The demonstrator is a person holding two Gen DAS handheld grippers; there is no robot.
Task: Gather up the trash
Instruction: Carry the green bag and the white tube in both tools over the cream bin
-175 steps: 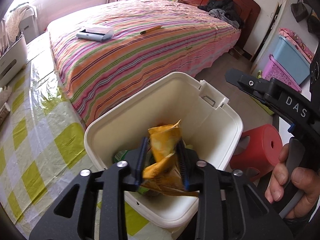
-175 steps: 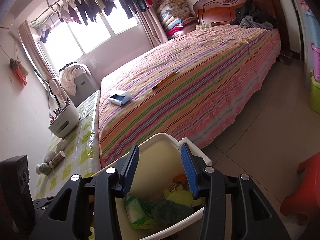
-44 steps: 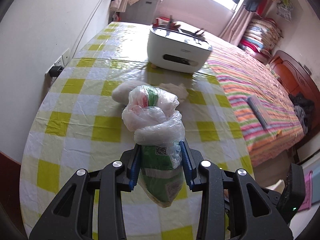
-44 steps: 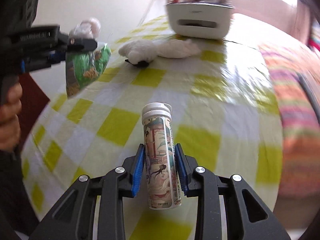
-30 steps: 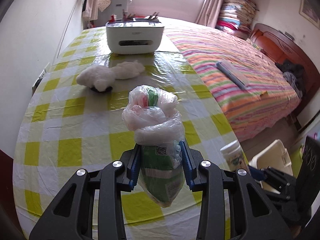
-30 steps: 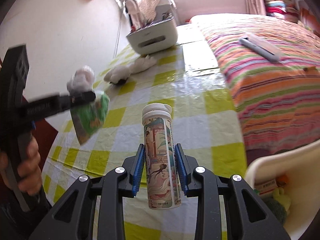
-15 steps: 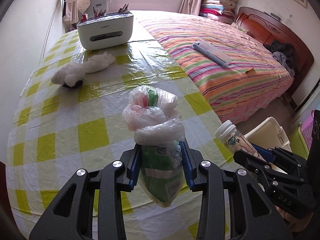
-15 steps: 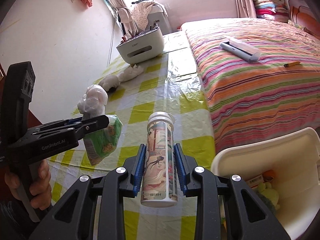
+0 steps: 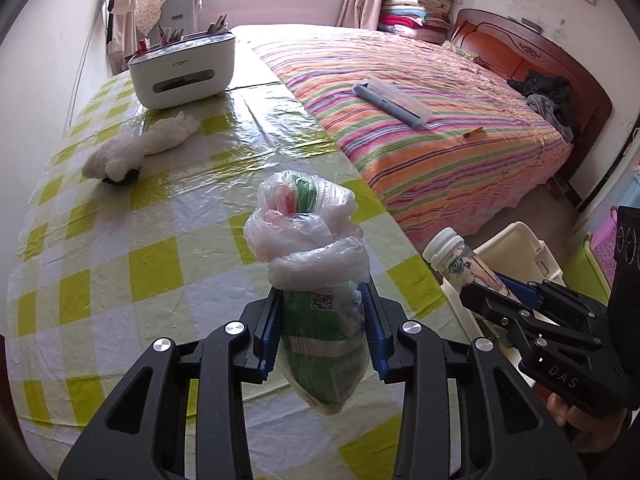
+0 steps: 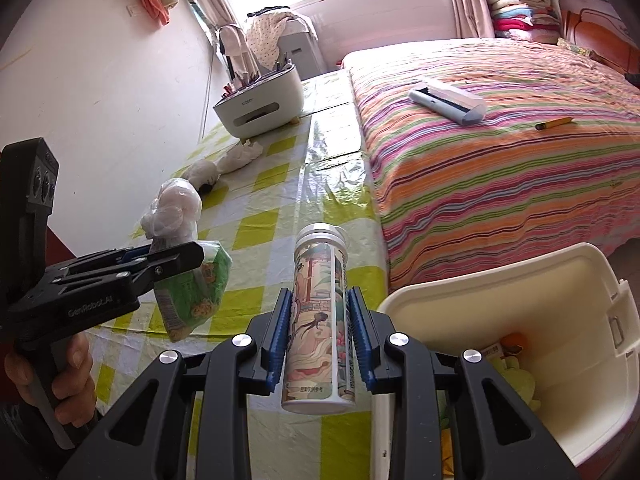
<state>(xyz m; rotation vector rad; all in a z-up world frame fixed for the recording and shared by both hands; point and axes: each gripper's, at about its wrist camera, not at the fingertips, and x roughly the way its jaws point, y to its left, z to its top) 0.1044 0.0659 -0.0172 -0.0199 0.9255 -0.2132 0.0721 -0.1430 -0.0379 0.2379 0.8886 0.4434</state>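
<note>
My left gripper (image 9: 322, 330) is shut on a green snack packet wrapped in a clear plastic bag (image 9: 316, 280), held above the checked tablecloth (image 9: 120, 260). In the right wrist view that same plastic bag (image 10: 188, 276) hangs from the left gripper (image 10: 176, 258) at the left. My right gripper (image 10: 320, 340) is shut on a white printed tube (image 10: 318, 320) with a cap, upright between the blue pads. The white trash bin (image 10: 520, 292) stands open at the right, beside the table's edge, with trash in its bottom. The tube (image 9: 464, 262) and the bin (image 9: 516, 248) also show at the right of the left wrist view.
A crumpled white tissue (image 9: 136, 148) and a white organiser box (image 9: 182, 68) lie further back on the table. A striped bed (image 9: 420, 112) with a grey case (image 9: 394, 102) and a pencil (image 10: 554, 122) runs along the table's right side. A hand (image 10: 60, 380) grips the left tool.
Both grippers have swung right toward the bin with their loads still held. The bin now shows larger in the right wrist view, and the right gripper has come further into the left wrist view.
</note>
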